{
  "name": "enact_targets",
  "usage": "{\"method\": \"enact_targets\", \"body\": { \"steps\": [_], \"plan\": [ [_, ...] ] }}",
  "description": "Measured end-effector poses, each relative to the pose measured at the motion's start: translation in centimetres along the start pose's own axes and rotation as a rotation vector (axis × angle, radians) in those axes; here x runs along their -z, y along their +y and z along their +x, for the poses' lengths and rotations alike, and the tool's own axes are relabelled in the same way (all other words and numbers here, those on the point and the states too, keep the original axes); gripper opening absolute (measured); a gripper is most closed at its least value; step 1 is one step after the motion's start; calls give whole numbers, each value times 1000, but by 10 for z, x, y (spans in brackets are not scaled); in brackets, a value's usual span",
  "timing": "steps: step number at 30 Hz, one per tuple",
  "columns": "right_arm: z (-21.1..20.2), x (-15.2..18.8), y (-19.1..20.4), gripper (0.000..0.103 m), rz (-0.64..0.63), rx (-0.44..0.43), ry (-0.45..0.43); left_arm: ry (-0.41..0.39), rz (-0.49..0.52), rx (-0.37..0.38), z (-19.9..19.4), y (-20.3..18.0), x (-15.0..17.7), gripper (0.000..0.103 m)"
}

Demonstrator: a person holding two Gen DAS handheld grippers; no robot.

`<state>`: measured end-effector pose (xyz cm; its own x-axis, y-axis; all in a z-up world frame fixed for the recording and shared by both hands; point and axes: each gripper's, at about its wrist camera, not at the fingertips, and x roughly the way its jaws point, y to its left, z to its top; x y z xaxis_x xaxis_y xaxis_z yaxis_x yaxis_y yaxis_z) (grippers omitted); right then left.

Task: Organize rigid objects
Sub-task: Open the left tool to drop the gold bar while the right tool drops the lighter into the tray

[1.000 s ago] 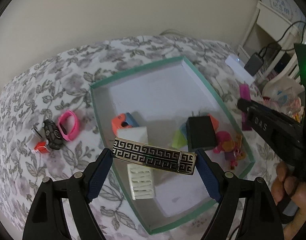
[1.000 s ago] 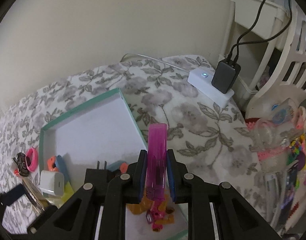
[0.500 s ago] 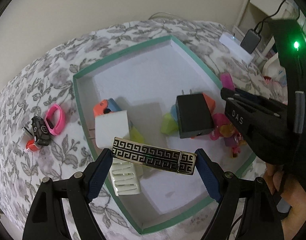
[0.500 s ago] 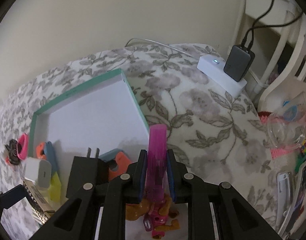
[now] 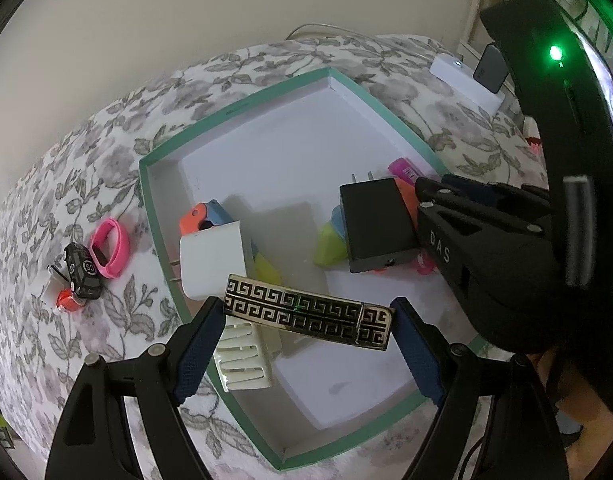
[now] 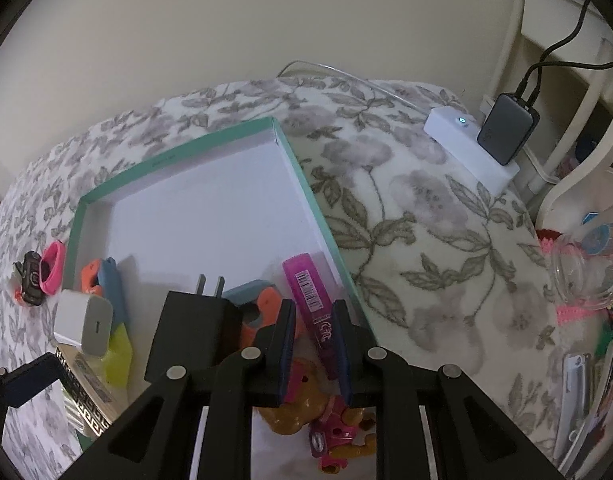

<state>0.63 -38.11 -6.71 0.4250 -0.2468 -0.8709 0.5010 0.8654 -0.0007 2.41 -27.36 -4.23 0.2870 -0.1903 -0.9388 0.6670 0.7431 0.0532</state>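
Between your left claw (image 5: 308, 334) pads sits the patterned bar (image 5: 308, 314), gripped over the teal tray (image 5: 242, 104); your right claw (image 6: 314, 344) clamps the pink tube (image 6: 312, 300). Next, lower and release both inside.

Gold-and-black Greek-key bar (image 5: 308, 317) spans crosswise between the left gripper's (image 5: 308, 332) jaws, both ends pressed by the blue pads, tilted slightly down to the right, hanging above the near part of the teal-rimmed white tray (image 5: 242, 102). Pink translucent tube (image 6: 312, 304) with barcode label lies slanted between the right gripper's (image 6: 315, 350) jaws, tip pointing away, against the tray's right wall. In the tray beyond the left jaws: white charger (image 5: 212, 260), black plug adapter (image 5: 376, 228), cream slotted piece (image 5: 244, 360) below the bar. Left of the jaws on the bed: pink band (image 5: 110, 252), black toy car (image 5: 81, 276).
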Motion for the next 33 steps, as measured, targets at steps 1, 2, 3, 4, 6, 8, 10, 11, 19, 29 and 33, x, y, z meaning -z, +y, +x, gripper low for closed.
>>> {"method": "enact_targets", "body": {
  "steps": [1, 2, 3, 4, 6, 8, 10, 11, 19, 29, 33],
  "plan": [
    [0, 0, 0, 20, 0, 2, 1, 0, 5, 1, 0, -1, 0, 85],
    [-1, 0, 0, 20, -1, 2, 1, 0, 10, 1, 0, -2, 0, 85],
    [-1, -1, 1, 20, -3, 3, 0, 0, 13, -2, 0, -2, 0, 85],
    [-1, -1, 1, 20, -4, 5, 0, 0, 16, -6, 1, -3, 0, 85],
    [-2, -2, 0, 20, -5, 13, 5, 0, 22, -17, 2, -3, 0, 85],
    [-3, -3, -2, 20, -3, 29, 15, -3, 30, -29, 2, -4, 0, 85],
    [-5, -4, -6, 20, 13, 36, 21, -2, 34, -33, 2, -5, 1, 85],
    [-6, -5, -9, 20, 28, 29, 26, -2, 35, -34, 3, -5, 1, 85],
    [-10, -5, -19, 20, 84, 17, 52, 1, 100, -113, 14, -18, 8, 85],
    [-9, -4, -18, 21, 70, 15, 74, -17, 118, -162, 19, -20, 9, 85],
    [-9, -5, -17, 21, 65, 13, 81, -12, 104, -145, 18, -17, 8, 85]
  ]
}}
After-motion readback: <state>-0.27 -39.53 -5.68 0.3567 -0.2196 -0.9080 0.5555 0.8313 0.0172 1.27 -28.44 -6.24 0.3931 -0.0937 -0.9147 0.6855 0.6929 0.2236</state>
